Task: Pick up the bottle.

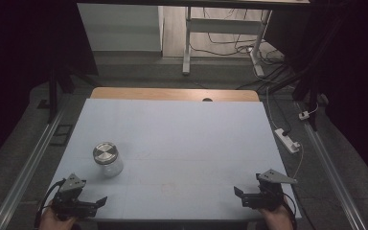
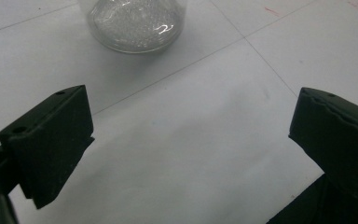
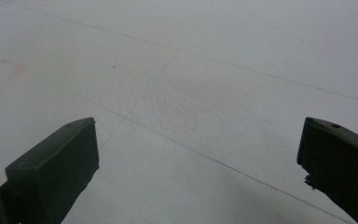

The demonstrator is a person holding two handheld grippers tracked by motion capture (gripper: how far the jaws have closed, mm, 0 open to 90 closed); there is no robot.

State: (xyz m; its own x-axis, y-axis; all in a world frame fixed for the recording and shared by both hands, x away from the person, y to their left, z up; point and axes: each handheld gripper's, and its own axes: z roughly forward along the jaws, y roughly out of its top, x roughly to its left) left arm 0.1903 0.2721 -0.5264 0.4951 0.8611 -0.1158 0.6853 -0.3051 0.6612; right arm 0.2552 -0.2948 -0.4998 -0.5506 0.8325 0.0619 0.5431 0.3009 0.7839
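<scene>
Both grippers idle at the near edge, jar not yet approached

Nearest, left gripper [image 1: 88, 203] and right gripper [image 1: 249, 196] rest low on the pale table [image 1: 182, 139], jaws spread and holding nothing, each aimed inward; 1 glass jar [image 1: 107, 159] with a metal lid stands upright just beyond the left gripper; judged step: reach, so the left must advance and straddle the jar

My high view looked forward and down from above the near edge, taking in the whole table [image 1: 172, 124]. My left gripper view sat low and close over the near-left mat, facing the jar [image 2: 135, 23], which the high view shared. My right gripper view skimmed the near-right mat.
</scene>
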